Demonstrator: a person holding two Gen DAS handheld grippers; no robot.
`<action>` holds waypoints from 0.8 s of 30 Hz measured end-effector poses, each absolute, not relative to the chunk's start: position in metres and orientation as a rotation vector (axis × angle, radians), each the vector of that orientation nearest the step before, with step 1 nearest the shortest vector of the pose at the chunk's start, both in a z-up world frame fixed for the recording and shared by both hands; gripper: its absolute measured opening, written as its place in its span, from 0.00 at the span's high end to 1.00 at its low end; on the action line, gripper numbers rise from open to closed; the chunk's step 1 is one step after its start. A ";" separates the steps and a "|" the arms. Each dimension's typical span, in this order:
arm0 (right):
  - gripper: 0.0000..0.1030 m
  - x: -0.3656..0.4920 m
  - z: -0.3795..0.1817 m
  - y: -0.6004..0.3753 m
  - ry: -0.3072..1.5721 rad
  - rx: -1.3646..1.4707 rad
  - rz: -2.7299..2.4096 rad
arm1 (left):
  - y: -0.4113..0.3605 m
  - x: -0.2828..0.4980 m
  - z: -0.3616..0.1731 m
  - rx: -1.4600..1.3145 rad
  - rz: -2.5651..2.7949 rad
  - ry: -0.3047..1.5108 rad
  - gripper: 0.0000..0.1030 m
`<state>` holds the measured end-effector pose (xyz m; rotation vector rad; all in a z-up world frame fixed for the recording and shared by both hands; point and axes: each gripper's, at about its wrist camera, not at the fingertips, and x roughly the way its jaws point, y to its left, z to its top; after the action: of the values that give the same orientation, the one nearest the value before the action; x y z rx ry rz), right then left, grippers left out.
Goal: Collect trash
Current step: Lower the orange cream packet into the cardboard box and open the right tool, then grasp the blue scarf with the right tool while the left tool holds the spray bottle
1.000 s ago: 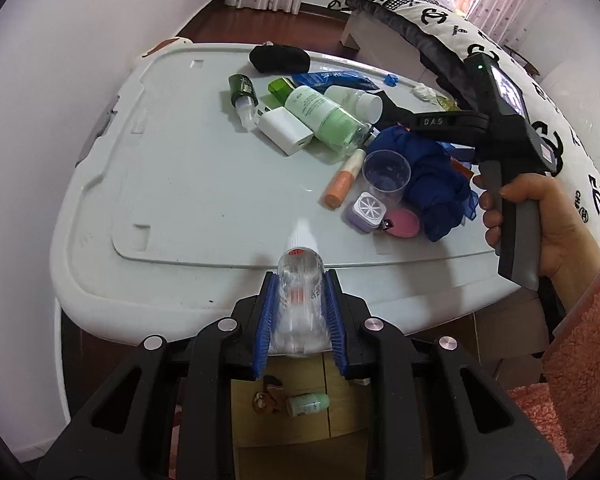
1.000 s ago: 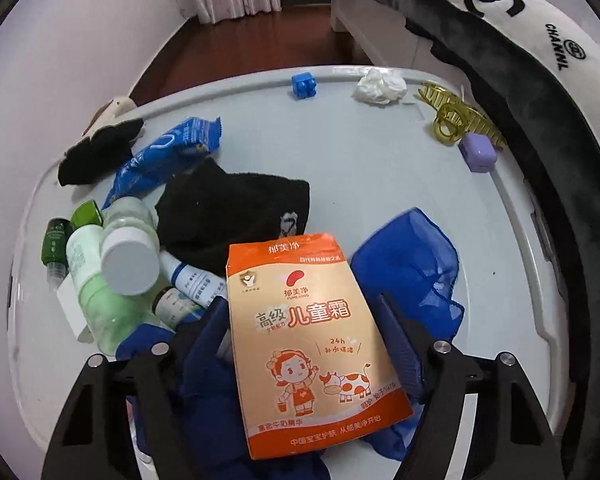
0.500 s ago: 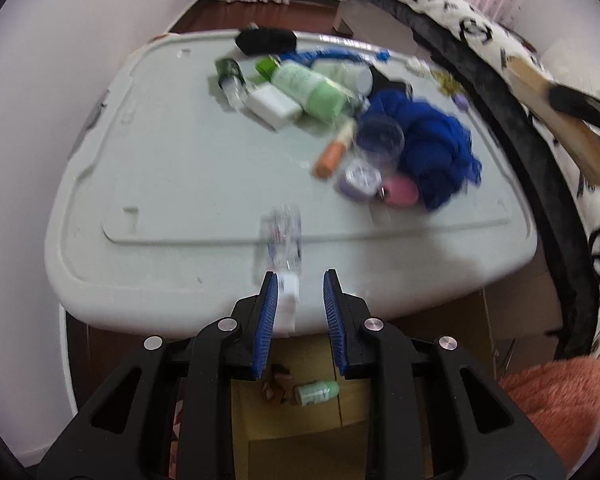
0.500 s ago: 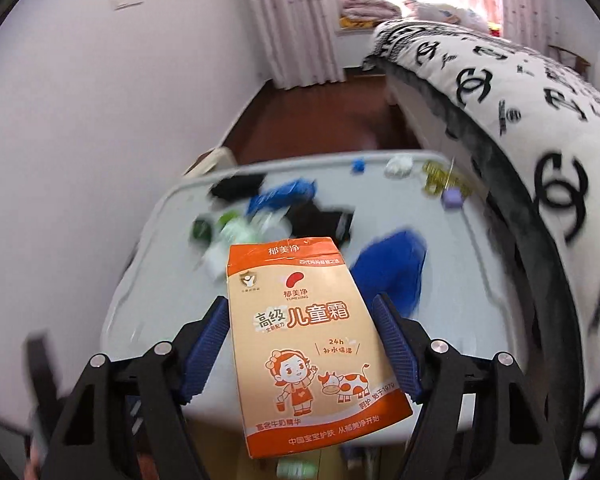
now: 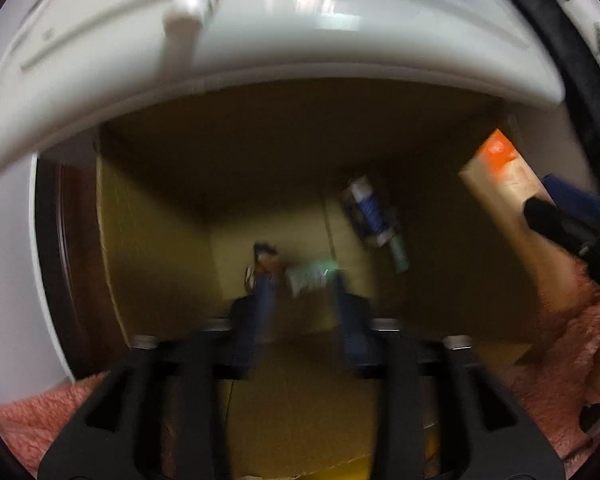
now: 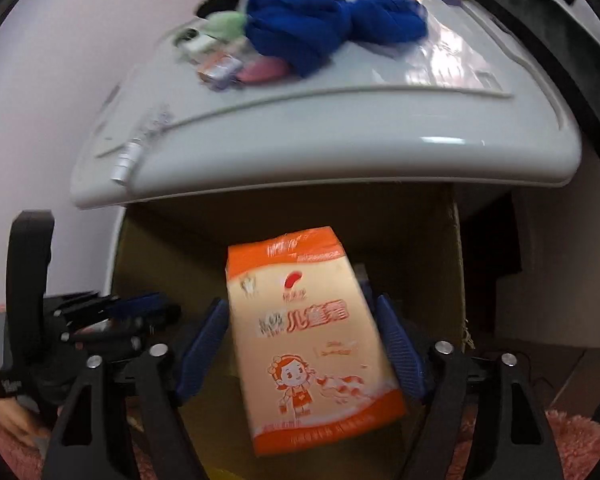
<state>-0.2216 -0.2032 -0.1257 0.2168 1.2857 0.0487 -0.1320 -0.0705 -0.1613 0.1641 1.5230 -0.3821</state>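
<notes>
Left wrist view, blurred: left gripper points down into the cardboard box under the white lid — jaws just opened, nothing between them; a blue-labelled bottle lies on the box floor. Right wrist view: right gripper over the same box, jaws just widened, apart either side of the orange packet — whether the pads touch it, cannot tell.

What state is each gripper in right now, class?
Left gripper: open, nothing between its jaws, which have just been opening.
Right gripper: jaws just been opening; orange packet loose between them.
</notes>
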 end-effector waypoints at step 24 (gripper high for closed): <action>0.12 -0.215 -0.079 -0.224 1.078 0.299 0.017 | -0.076 -0.039 -0.087 0.277 -0.161 1.163 0.24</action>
<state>-0.2146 -0.2239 -0.0795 0.2990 1.0780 0.0172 -0.0386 -0.0756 -0.0867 0.2772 1.1633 -0.1611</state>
